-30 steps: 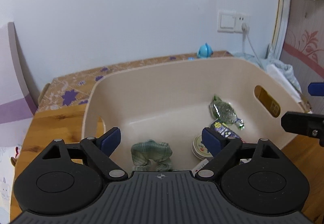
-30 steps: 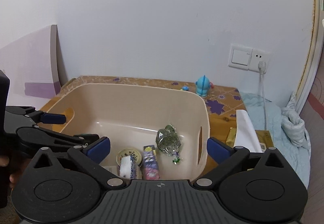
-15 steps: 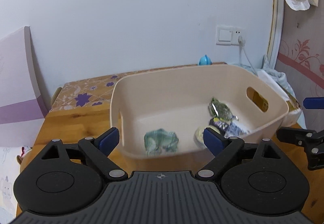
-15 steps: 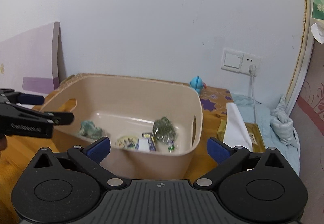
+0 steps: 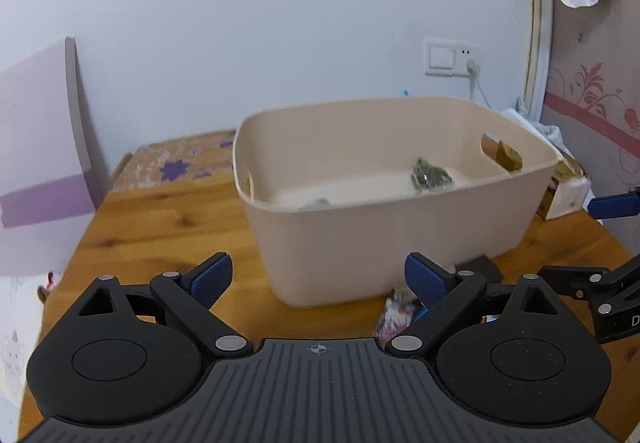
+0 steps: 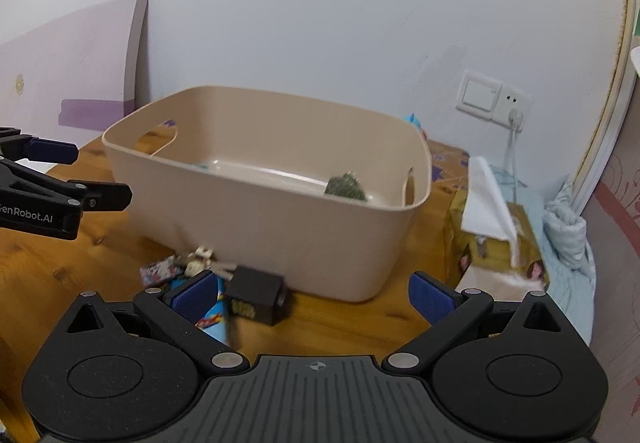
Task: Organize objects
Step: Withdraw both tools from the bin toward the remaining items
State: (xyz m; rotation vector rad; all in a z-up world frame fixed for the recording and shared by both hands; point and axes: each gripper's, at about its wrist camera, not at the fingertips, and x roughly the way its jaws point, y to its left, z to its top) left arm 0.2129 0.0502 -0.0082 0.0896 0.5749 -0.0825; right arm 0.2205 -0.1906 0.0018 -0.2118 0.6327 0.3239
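A beige plastic bin [image 5: 400, 243] stands on the wooden table [image 5: 160, 227]. A shiny green packet [image 5: 432, 175] lies inside it, and only the top of a pale green thing [image 5: 316, 204] shows over the near wall. In front of the bin lie a black box [image 6: 256, 291], a colourful packet [image 6: 160, 269], a blue packet [image 6: 216, 317] and a small white figure [image 6: 200, 259]. My left gripper [image 5: 318, 275] faces the bin's near wall, its jaws opening with nothing between them. My right gripper [image 6: 314, 295] is open and empty, low over the loose items.
A gold tissue box [image 6: 500, 243] and a pale blue cloth [image 6: 568, 227] sit right of the bin. A plug hangs from the wall socket [image 6: 496, 101]. A purple and white board [image 5: 36, 147] leans at the left. The table's left edge [image 5: 60, 283] is close.
Both grippers drew back from over the bin and sank. The near wall now hides most of the contents. Loose items in front of the bin came into view.
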